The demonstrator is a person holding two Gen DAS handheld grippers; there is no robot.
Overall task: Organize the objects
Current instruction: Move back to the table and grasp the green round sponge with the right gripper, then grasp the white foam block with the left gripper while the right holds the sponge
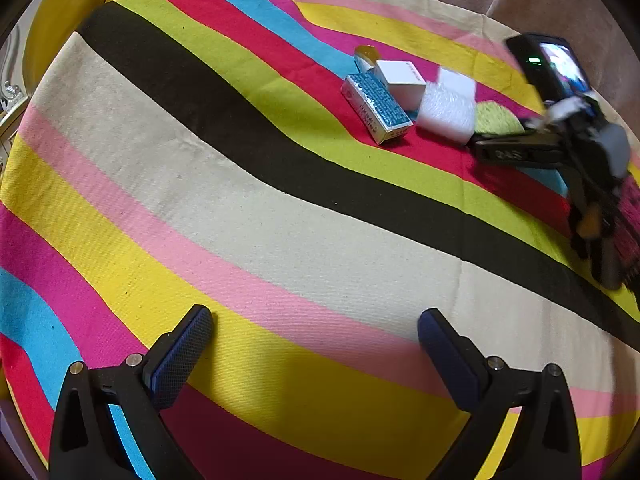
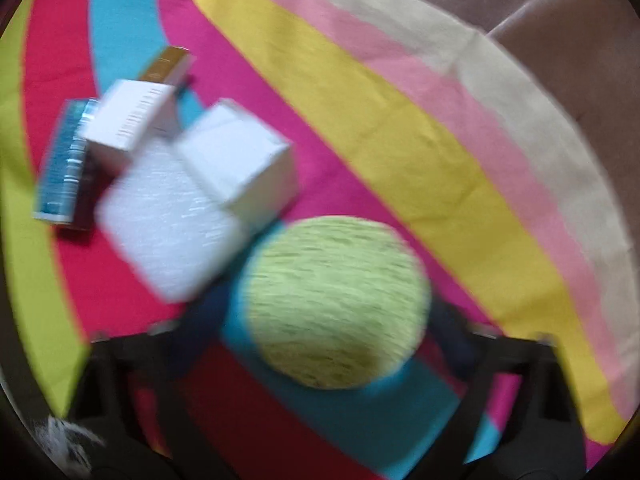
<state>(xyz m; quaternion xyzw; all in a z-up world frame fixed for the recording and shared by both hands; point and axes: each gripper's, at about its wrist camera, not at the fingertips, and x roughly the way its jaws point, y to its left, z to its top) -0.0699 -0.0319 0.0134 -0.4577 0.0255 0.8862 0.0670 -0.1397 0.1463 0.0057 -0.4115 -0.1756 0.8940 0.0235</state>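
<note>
- Left tool (image 1: pixel 316 344): jaws spread wide, empty, hanging over the bare striped cloth (image 1: pixel 280 240) on the table.
- Right tool (image 2: pixel 320 344): green yarn ball (image 2: pixel 336 304) between the fingers; too blurred to tell whether the pads press on it or merely flank it.
- Ball at 6 o'clock in the right wrist view, just beside the cluster at 10 o'clock: white foam block (image 2: pixel 168 224), white box (image 2: pixel 240 160), smaller white box (image 2: pixel 128 124), blue carton (image 2: pixel 64 164), gold-topped box (image 2: pixel 168 64).
- Likely step: bring the ball up against the group.
- Slow down first; heavy blur hints at haste.
- Ease in low from 5 o'clock, stop just short of the foam block, avoid nudging the boxes out of line.
- Release only once settled on the cloth; round, so liable to roll.
- Hold the left tool clear.
</note>
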